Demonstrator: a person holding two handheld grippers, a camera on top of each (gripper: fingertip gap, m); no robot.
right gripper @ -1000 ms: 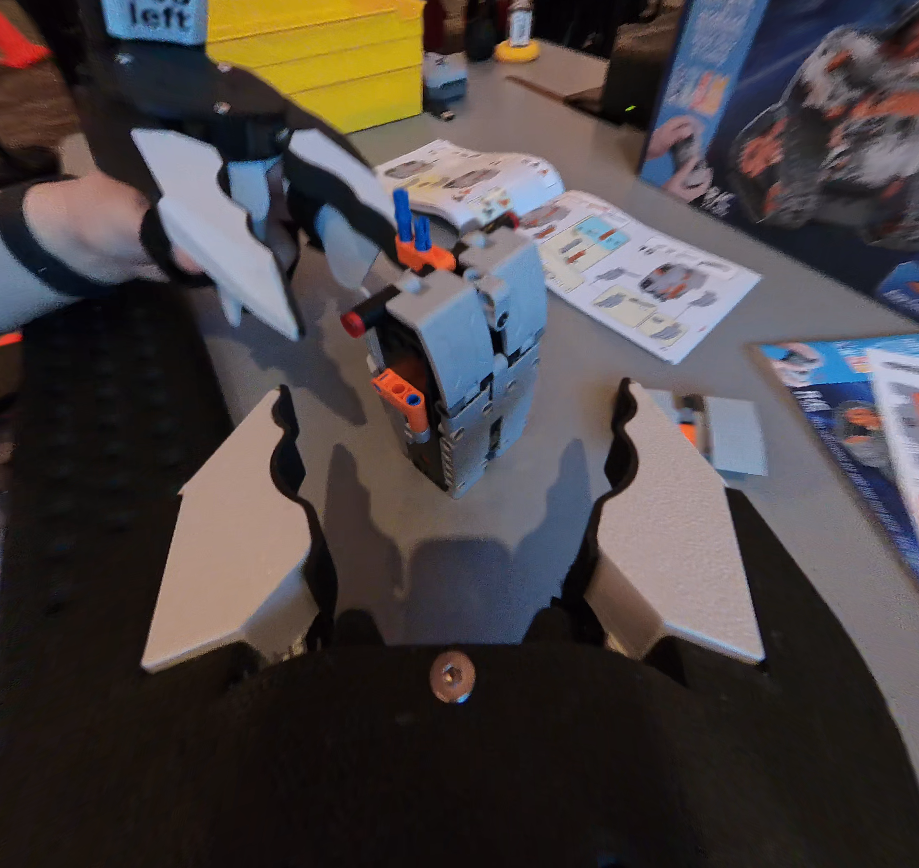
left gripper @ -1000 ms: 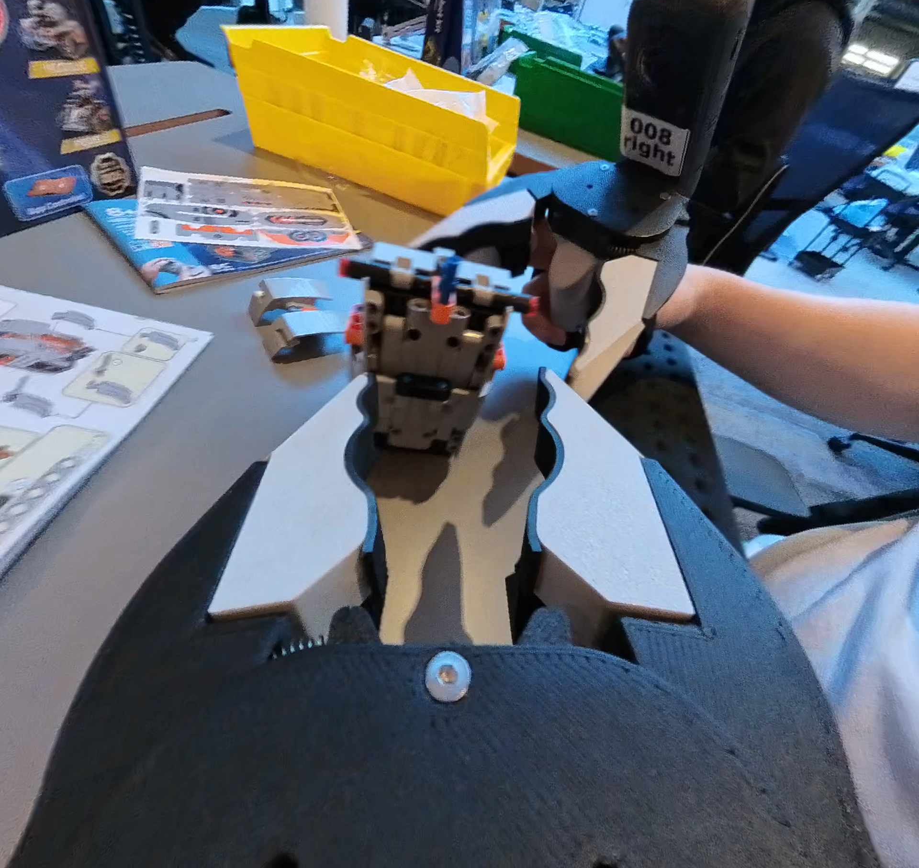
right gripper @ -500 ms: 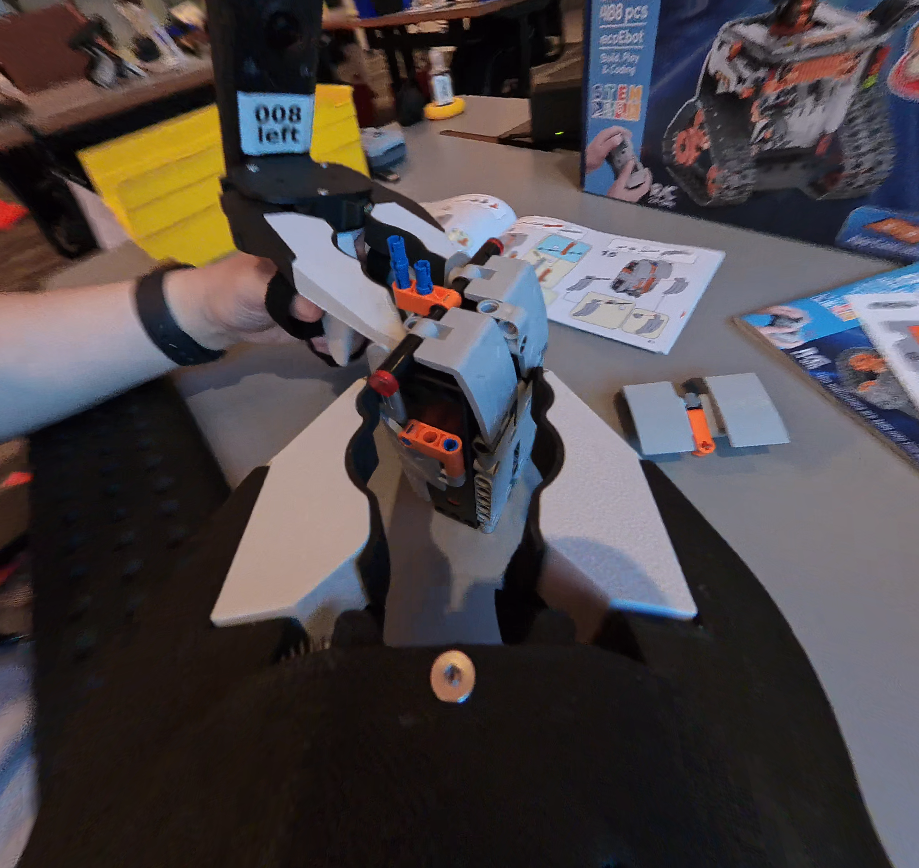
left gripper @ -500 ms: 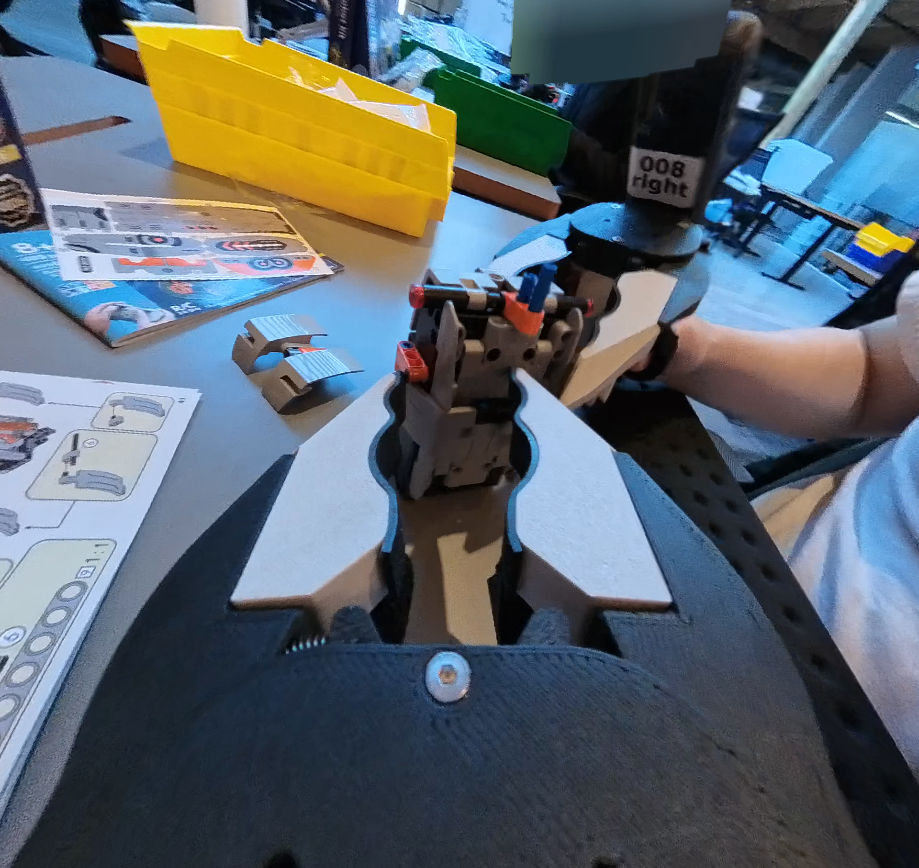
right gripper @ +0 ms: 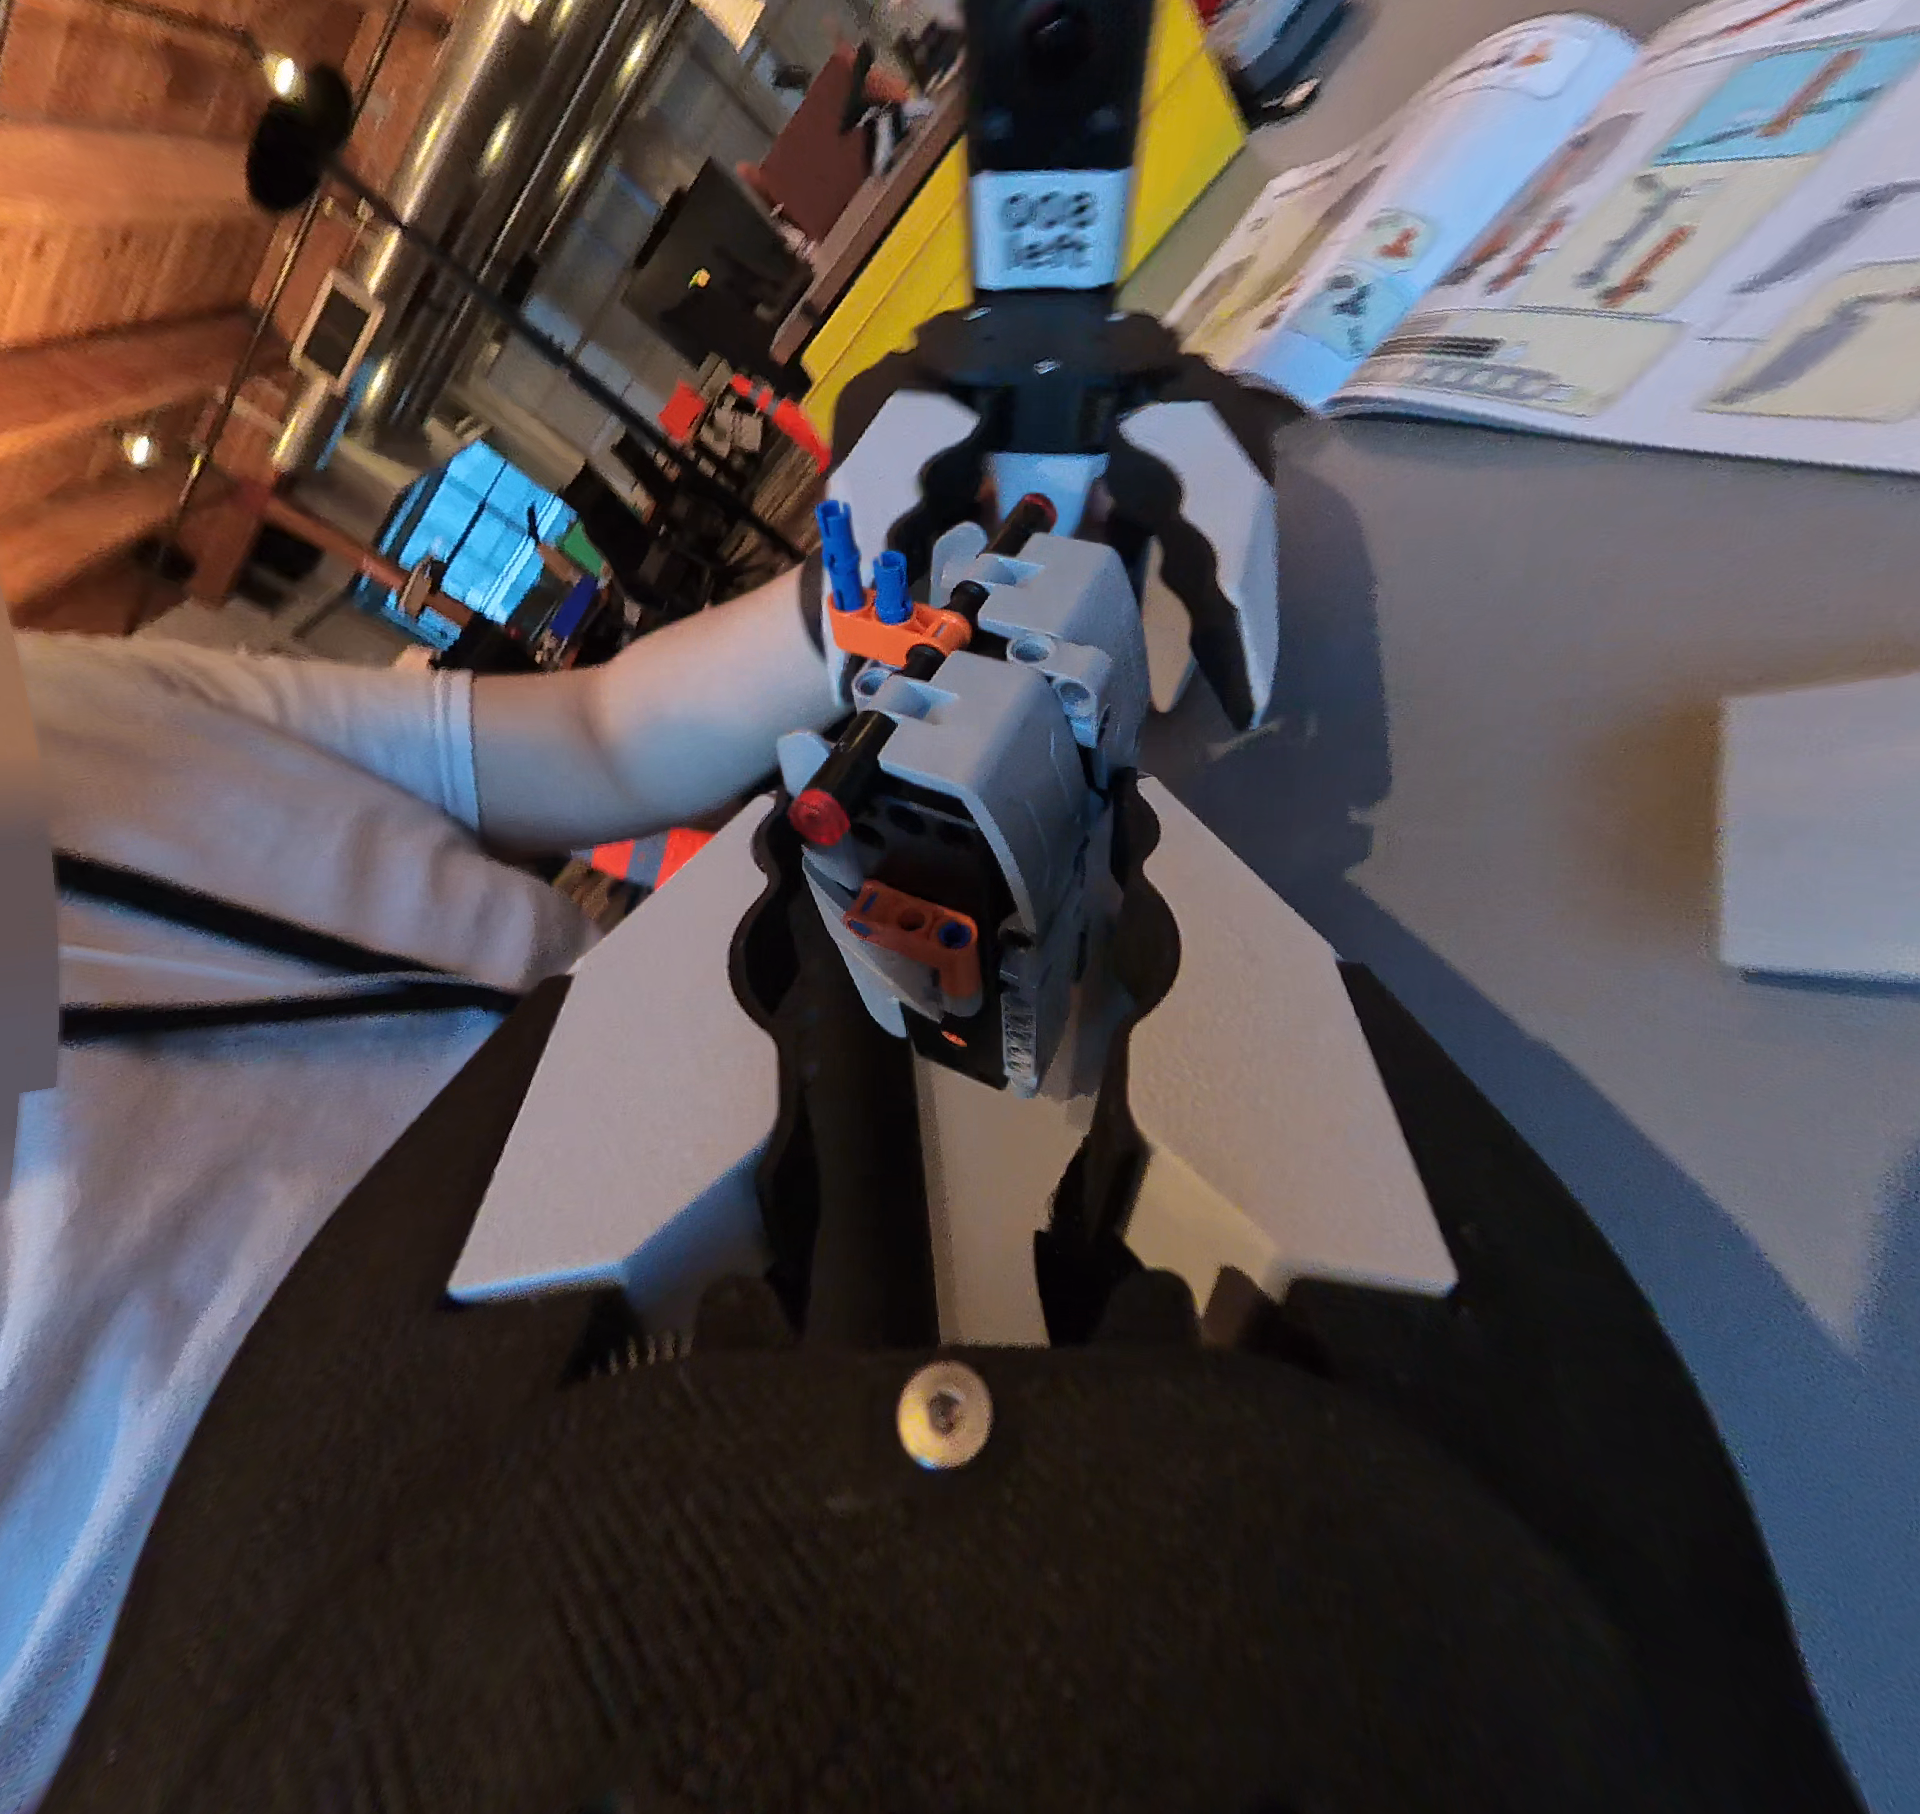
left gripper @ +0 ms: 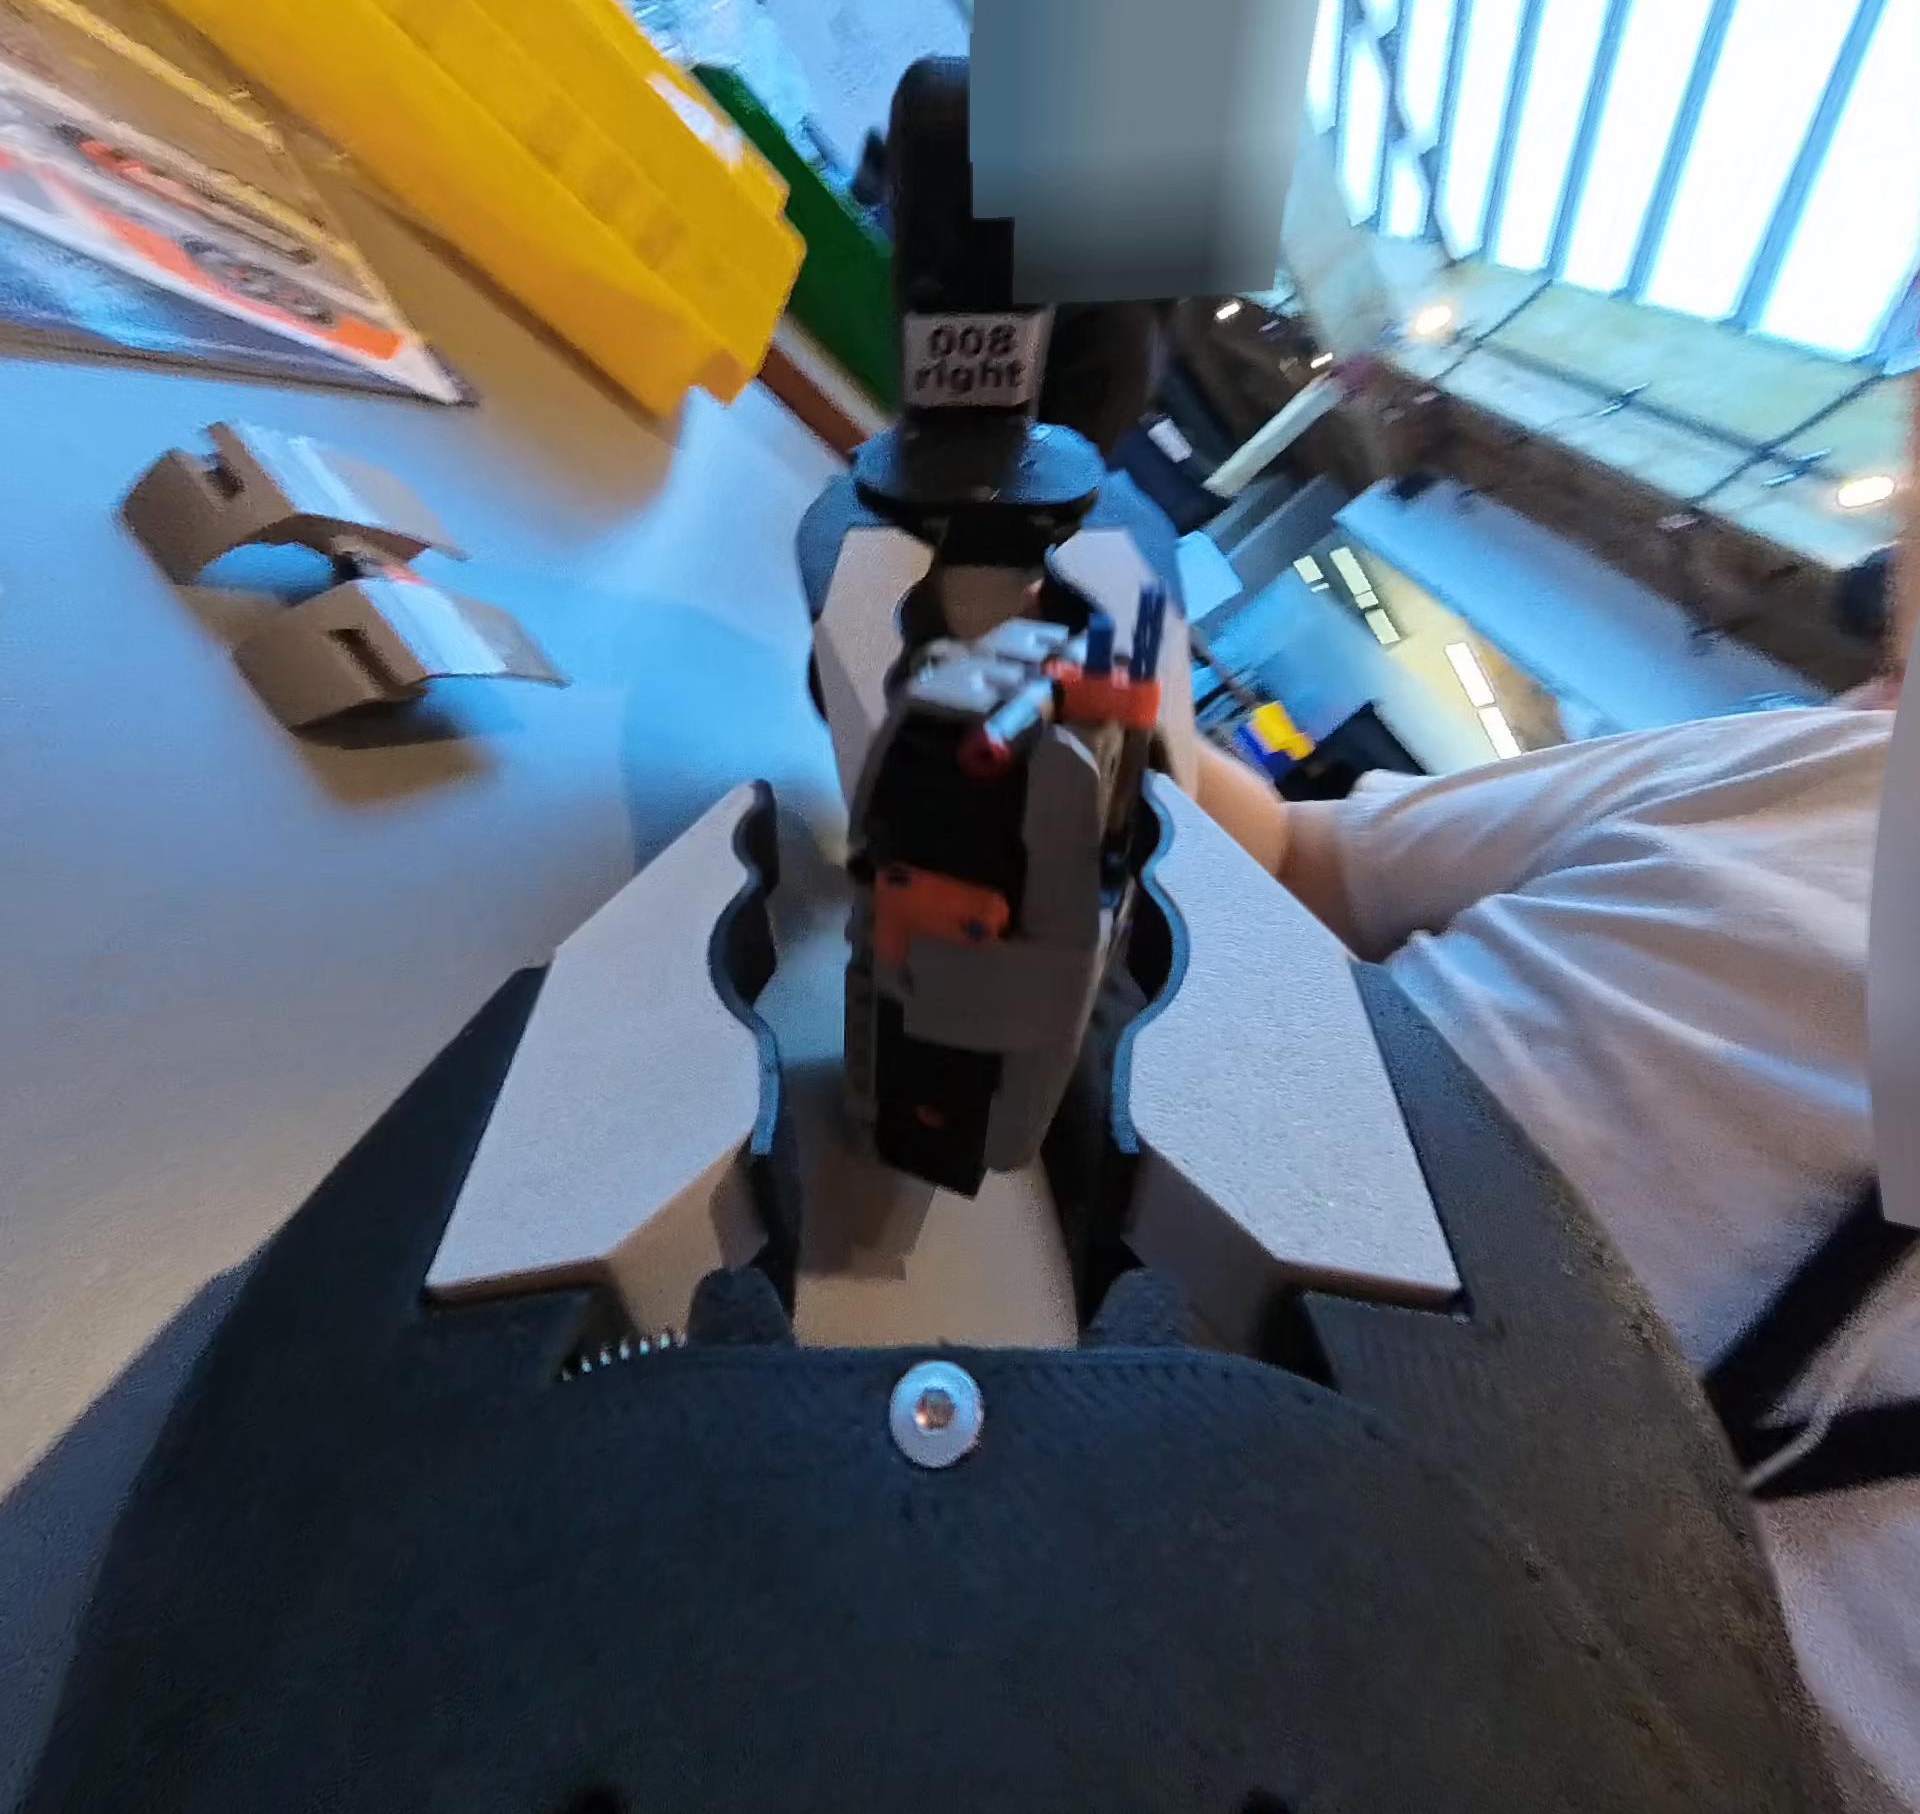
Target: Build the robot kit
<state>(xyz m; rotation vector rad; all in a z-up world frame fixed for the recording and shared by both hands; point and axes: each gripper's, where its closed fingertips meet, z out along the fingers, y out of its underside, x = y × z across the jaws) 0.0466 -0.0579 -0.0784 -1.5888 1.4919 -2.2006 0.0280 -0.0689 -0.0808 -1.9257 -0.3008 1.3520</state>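
Observation:
A grey, black and orange brick assembly (left gripper: 977,933) with a black axle and two blue pins is held in the air between both grippers, tilted. In the right wrist view the assembly (right gripper: 997,798) sits between my right gripper's (right gripper: 951,808) fingers, which press on both its sides. My left gripper (left gripper: 951,808) surrounds the other end, with a visible gap at its left finger (left gripper: 623,1037). The right gripper (left gripper: 997,611) shows beyond the assembly in the left wrist view. The left gripper (right gripper: 1049,476) shows likewise in the right wrist view, jaws apart.
Two grey curved panel pieces (left gripper: 312,601) lie on the grey table (left gripper: 208,933). Stacked yellow bins (left gripper: 499,102) and a green bin (left gripper: 842,289) stand behind. An open instruction booklet (right gripper: 1558,237) and a flat grey plate (right gripper: 1818,829) lie to the right. A person's arm (right gripper: 623,725) is at left.
The right gripper closed on the assembly. The left gripper, shut on it half a second ago, has opened. Both views have tilted and the assembly has come up off the table.

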